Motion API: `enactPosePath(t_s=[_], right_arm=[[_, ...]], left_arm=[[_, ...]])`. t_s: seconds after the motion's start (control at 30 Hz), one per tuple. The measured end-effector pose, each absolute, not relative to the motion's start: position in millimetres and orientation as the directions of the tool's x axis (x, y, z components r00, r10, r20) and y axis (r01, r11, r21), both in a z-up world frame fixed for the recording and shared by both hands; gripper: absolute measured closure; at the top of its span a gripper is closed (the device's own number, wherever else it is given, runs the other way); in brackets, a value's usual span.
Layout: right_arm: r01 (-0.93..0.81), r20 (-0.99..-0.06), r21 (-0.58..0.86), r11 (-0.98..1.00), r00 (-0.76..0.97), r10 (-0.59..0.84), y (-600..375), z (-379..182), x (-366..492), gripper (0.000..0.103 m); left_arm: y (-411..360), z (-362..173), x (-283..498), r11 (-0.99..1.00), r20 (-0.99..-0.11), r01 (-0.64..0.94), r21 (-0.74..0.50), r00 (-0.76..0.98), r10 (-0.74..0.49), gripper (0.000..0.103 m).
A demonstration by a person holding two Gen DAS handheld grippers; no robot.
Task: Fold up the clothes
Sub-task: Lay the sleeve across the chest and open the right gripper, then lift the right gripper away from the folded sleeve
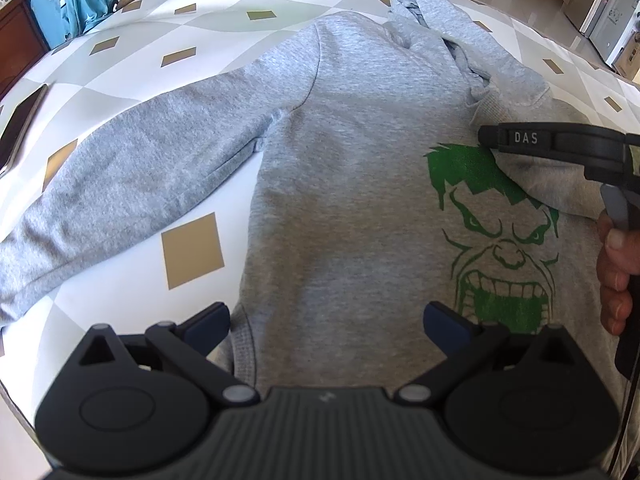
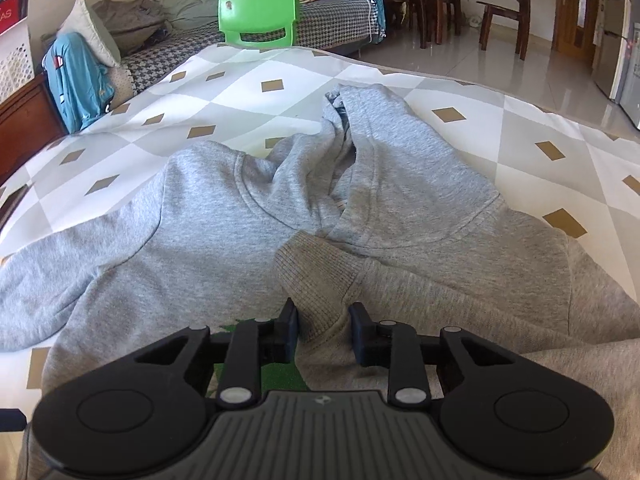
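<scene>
A grey hoodie [image 1: 352, 200] with a green face print [image 1: 500, 248] lies front-up on the diamond-patterned cloth [image 1: 192, 248]. One sleeve [image 1: 140, 168] stretches out to the left, and the hood [image 2: 380, 140] is bunched at the far end. The other sleeve is folded across the chest, its ribbed cuff [image 2: 316, 272] between the fingers of my right gripper [image 2: 323, 320], which pinch it. Seen from the left wrist view, the right gripper [image 1: 486, 136] rests on that cuff above the print. My left gripper [image 1: 326, 324] hovers open over the hoodie's lower hem, holding nothing.
A phone [image 1: 20, 128] lies at the cloth's left edge. A person's hand [image 1: 616, 272] grips the right tool's handle. Beyond the cloth stand a green plastic chair [image 2: 260, 8], a sofa with a blue garment [image 2: 76, 76], and wooden chairs [image 2: 504, 8] on the tiled floor.
</scene>
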State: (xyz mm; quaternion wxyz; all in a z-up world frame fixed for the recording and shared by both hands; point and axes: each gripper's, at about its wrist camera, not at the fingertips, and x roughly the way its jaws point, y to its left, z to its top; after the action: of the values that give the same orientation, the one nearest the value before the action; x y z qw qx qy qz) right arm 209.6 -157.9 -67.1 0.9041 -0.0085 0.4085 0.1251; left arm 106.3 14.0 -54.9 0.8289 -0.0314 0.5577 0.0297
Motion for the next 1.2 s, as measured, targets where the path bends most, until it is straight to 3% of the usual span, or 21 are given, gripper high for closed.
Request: enactPosePath(t_s=[0.17,0.27,0.4,0.47,0.53,0.67,0.97,1.2], right_arm=[[-0.210,-0.675,0.157,0.965,0.691,0.260,-160.5,-41.8,207.4,0.081],[-0.245,-0.589,0.218,0.945,0.738,0.328,-157.2,-15.5,202.7,0.081],[-0.401,-0.449,0.298,0.866,0.742,0.498,-143.4,15.8,189.7,0.081],[-0.498,-0.393,0.336,0.799,0.697,0.600,-132.3,22.7,183.2,0.074],[-0.525,-0.418,0.325,0.786,0.666,0.618,-119.0,21.5,179.3,0.058],[-0.516,-0.507,0.260,0.816,0.646,0.570,-104.8,11.8,180.1,0.057],[-0.314,-0.669,0.163,0.935,0.661,0.339,-130.5,-15.1,197.4,0.055],[-0.273,-0.742,0.107,0.956,0.618,0.260,-150.0,-33.7,193.9,0.054]], left_arm=[[12.9,-54.7,106.0,0.996,-0.926,-0.085,-0.017,0.377,0.017,0.000],[13.0,-54.9,106.3,0.996,-0.926,-0.088,-0.017,0.378,0.017,0.000],[13.4,-57.1,106.6,0.996,-0.928,-0.092,-0.013,0.371,0.022,0.000],[13.4,-58.5,107.1,0.995,-0.930,-0.095,-0.012,0.366,0.024,0.000],[12.7,-58.8,107.5,0.995,-0.931,-0.097,-0.009,0.365,0.027,0.000],[11.4,-57.7,107.6,0.995,-0.929,-0.096,-0.010,0.369,0.026,0.000],[10.8,-56.8,107.3,0.995,-0.929,-0.097,-0.014,0.370,0.023,0.000],[12.2,-56.2,106.6,0.994,-0.928,-0.109,-0.025,0.372,0.018,0.000]])
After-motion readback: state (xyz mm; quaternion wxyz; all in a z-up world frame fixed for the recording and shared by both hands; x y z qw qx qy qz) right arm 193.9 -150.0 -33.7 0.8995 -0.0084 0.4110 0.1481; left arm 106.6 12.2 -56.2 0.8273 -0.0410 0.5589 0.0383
